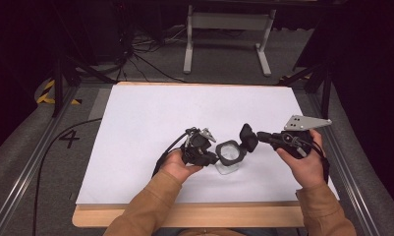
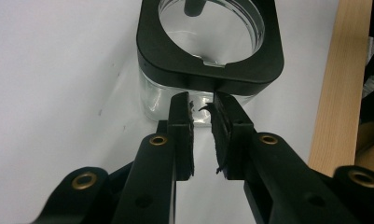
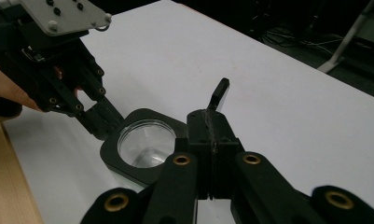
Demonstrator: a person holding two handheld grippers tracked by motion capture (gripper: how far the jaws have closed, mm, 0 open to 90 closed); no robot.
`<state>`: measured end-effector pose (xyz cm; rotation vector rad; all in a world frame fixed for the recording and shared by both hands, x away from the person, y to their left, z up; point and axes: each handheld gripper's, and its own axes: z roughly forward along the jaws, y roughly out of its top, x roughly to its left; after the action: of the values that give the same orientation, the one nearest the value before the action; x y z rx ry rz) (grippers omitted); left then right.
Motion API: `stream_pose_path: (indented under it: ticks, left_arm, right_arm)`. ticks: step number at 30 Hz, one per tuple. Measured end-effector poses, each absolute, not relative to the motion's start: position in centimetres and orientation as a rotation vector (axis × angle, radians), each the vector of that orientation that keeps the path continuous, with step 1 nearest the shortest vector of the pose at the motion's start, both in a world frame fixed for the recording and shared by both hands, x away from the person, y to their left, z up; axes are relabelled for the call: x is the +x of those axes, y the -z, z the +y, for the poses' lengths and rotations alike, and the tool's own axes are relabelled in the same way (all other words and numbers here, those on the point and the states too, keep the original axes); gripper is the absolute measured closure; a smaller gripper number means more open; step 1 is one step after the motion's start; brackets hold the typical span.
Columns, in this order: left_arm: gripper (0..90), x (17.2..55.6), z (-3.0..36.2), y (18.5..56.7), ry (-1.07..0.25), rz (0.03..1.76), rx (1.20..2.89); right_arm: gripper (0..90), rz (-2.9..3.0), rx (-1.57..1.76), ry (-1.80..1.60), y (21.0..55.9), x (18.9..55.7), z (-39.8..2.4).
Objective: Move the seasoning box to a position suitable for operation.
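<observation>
A clear glass jar (image 1: 230, 156) with a black square collar (image 2: 250, 70) around its open mouth stands on the white table sheet (image 1: 150, 113), near the front. My left gripper (image 1: 215, 156) comes in from the left, and its tips (image 2: 203, 105) rest against the collar's near edge. Its jaws stand a narrow gap apart with nothing between the pads. My right gripper (image 1: 248, 137) sits just right of the jar, jaws pressed together (image 3: 211, 119). A thin black bar (image 3: 219, 93) sticks out beyond its tips; whether the jaws hold it I cannot tell. The collar (image 3: 124, 154) lies close below them.
The wooden table edge (image 1: 184, 216) runs along the front, close behind the hands. The white sheet reaches far to the back and both sides. Beyond it are a grey floor with cables (image 1: 135, 54) and a white stand (image 1: 229, 34).
</observation>
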<state>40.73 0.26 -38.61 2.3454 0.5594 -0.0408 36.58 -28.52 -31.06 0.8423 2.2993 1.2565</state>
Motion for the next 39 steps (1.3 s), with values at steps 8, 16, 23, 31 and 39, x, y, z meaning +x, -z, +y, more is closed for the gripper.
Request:
stream_pose_path:
  ticks: [8, 16, 23, 31, 39]
  left_arm:
    - [77.8, 40.8, 0.3, 38.6, 0.045, 0.562, 2.343]
    - [76.7, 40.7, 0.2, 38.7, 0.057, 0.565, 2.344]
    - [74.6, 40.8, 0.6, 38.7, 0.048, 0.564, 2.369]
    - [74.2, 41.7, 3.2, 37.7, 0.026, 0.64, 2.31]
    - [73.6, 41.8, 4.3, 37.0, -0.002, 0.662, 2.273]
  right_arm:
    - [89.7, 2.384, 0.788, -1.242, 31.8, 36.6, -26.9]
    - [89.7, 2.458, 0.75, -1.201, 32.8, 36.6, -25.3]
    - [89.6, 2.516, 0.739, -1.169, 33.8, 36.8, -24.4]
    - [89.5, 2.571, 0.731, -1.122, 35.0, 37.1, -23.6]
    - [88.9, 2.599, 0.722, -1.096, 35.3, 37.2, -23.4]
